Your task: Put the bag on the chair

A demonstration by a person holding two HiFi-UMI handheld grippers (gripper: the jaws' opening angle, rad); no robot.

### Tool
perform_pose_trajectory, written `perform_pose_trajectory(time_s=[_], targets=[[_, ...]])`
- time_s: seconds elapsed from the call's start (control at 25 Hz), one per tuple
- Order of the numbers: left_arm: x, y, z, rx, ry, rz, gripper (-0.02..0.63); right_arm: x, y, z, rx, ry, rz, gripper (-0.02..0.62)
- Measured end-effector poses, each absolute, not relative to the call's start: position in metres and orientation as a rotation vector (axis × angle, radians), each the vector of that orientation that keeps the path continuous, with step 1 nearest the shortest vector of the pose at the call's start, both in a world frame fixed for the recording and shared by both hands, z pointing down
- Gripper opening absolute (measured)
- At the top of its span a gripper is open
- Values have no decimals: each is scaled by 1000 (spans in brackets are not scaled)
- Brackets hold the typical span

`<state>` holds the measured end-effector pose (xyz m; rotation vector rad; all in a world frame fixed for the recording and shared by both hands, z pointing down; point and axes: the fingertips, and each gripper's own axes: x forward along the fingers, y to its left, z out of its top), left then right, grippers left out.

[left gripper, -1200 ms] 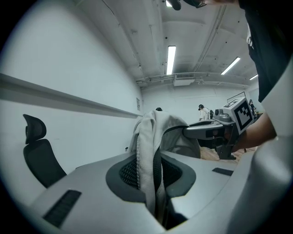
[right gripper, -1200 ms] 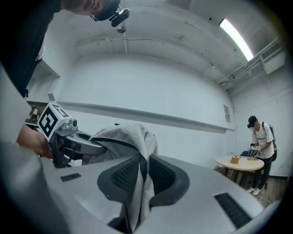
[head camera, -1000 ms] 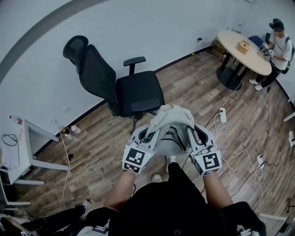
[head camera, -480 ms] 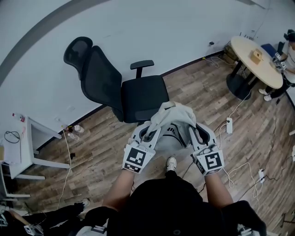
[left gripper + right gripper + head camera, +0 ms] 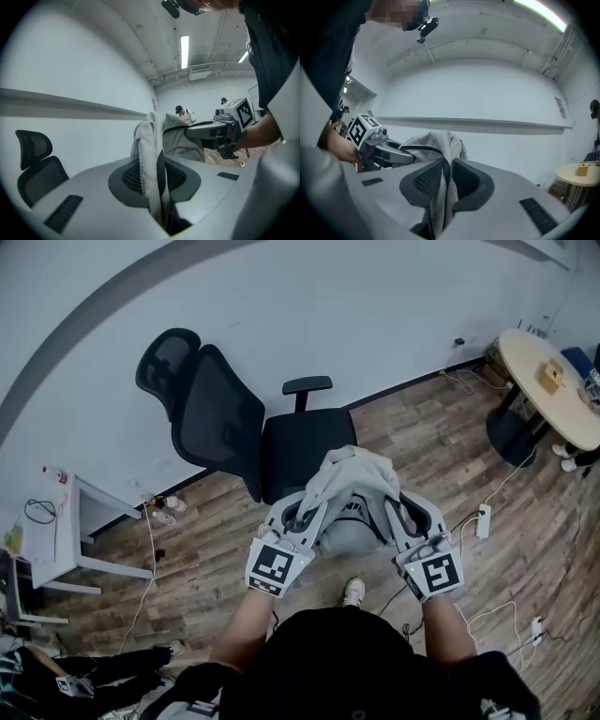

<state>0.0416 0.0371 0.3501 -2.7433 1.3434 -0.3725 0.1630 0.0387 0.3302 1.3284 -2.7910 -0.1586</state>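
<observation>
Both my grippers, left (image 5: pixel 302 517) and right (image 5: pixel 401 516), clenched on bag (image 5: pixel 352 486); bag lifted, chair (image 5: pixel 305 440) just ahead, placing remains.

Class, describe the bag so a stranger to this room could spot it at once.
Find the black office chair by the white wall. Just in front of its seat, the left gripper and right gripper hold up the bag. It is the only pale grey, crumpled cloth thing here.
</observation>
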Motion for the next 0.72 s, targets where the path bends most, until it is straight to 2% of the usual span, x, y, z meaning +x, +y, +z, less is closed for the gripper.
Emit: perform_pose_trajectory(time_s=[0.72], targets=[[30, -25, 339, -2663, 1467, -409, 63, 148, -36, 320, 1193, -2954, -154, 75]])
